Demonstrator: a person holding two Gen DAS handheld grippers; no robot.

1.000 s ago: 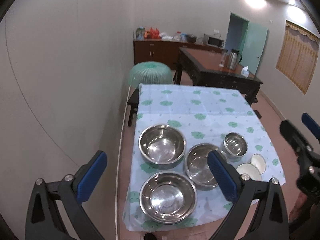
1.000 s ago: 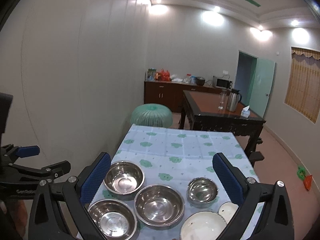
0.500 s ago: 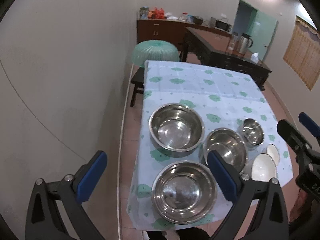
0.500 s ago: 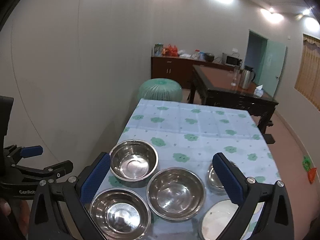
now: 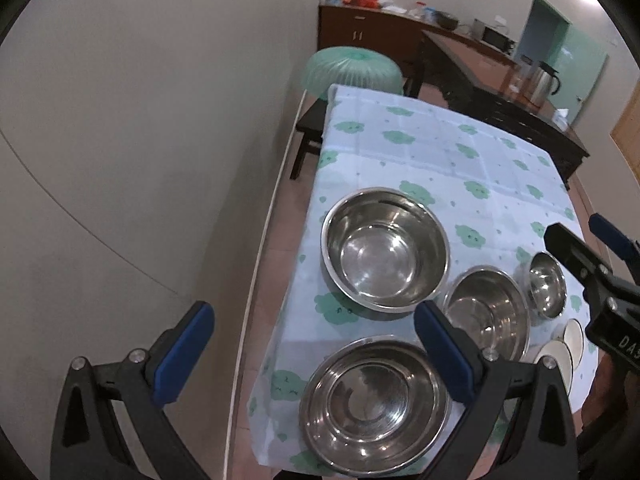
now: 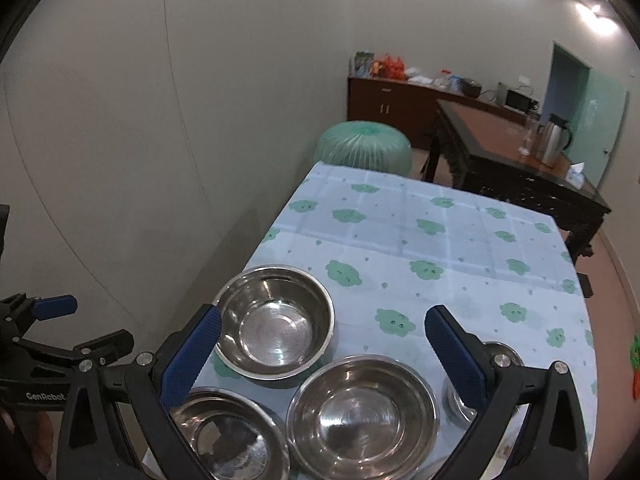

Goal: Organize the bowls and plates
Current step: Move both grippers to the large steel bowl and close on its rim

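Note:
Several steel bowls stand at the near end of a table with a cloud-print cloth. A large bowl is at the far left, another large bowl is nearest, a medium bowl sits to the right, and a small bowl beyond it. Two white dishes lie at the right edge. My left gripper hovers open above the near bowls. My right gripper also hangs open, over the far-left bowl and the medium bowl. Neither holds anything.
A plain wall runs close along the table's left side. Beyond the far end sit a green mesh food cover and a dark stool. A dark wooden table with a thermos and a sideboard stand further back.
Both grippers have moved forward and tilted down toward the bowls, which now look larger and closer. Both stay open and no bowl has moved.

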